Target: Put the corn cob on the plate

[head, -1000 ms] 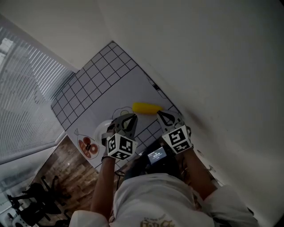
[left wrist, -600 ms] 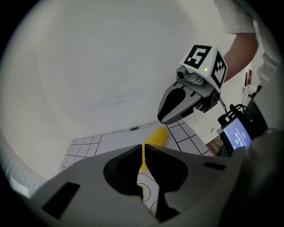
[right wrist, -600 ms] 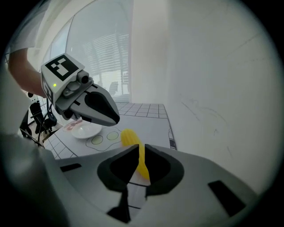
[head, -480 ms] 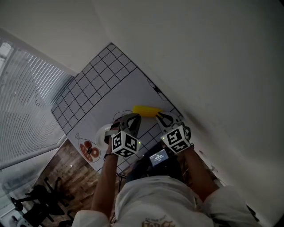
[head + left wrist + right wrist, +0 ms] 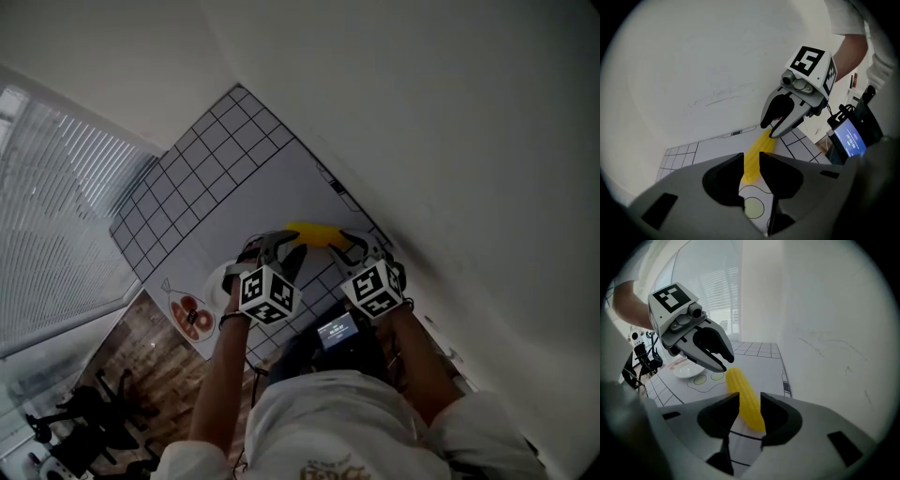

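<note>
Yellow corn cob [image 5: 739, 383], just ahead of right hand-held gripper [image 5: 750, 401]

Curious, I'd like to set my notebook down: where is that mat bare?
Bare: the far gridded stretch of the mat, between the corn cob and the blinds. Crowded: the near edge, where the left gripper and right gripper, jaws just opening, nothing gripped, flank the cob, the plate beside the left one.
</note>
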